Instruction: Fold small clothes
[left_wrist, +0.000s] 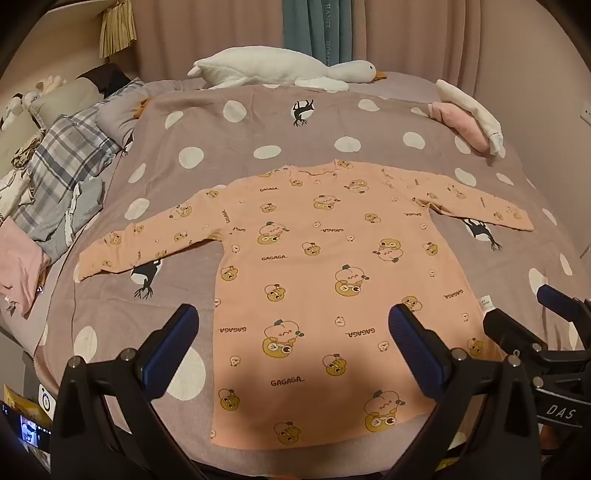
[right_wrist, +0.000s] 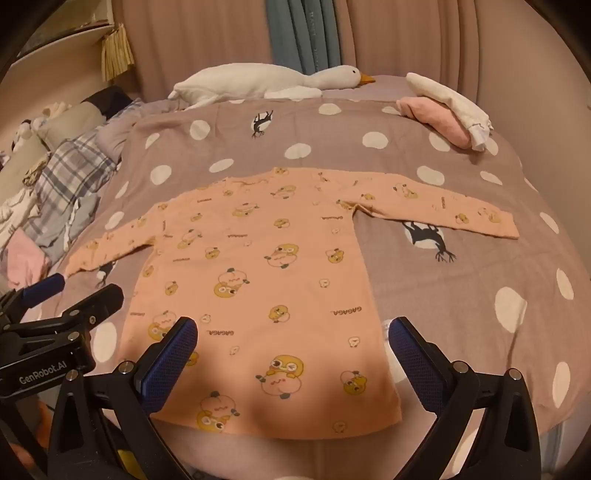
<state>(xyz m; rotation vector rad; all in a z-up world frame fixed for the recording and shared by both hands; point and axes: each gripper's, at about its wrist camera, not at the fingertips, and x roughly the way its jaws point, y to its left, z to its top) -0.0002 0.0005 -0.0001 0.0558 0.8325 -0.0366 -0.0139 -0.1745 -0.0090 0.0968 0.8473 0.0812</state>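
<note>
A small peach long-sleeved shirt (left_wrist: 314, 266) (right_wrist: 266, 266) with cartoon prints lies flat on the bed, both sleeves spread out sideways, hem toward me. My left gripper (left_wrist: 293, 325) hovers open above the hem's left part, nothing between its blue pads. My right gripper (right_wrist: 293, 328) hovers open above the hem's right part, also holding nothing. Each gripper shows at the edge of the other's view: the right one (left_wrist: 532, 325) and the left one (right_wrist: 74, 299).
The bed carries a mauve cover (left_wrist: 221, 140) with white dots. A white goose plush (left_wrist: 280, 70) lies at the far edge. Folded pink and white clothes (left_wrist: 469, 114) sit at the far right. Pillows and a plaid quilt (left_wrist: 62, 162) pile up on the left.
</note>
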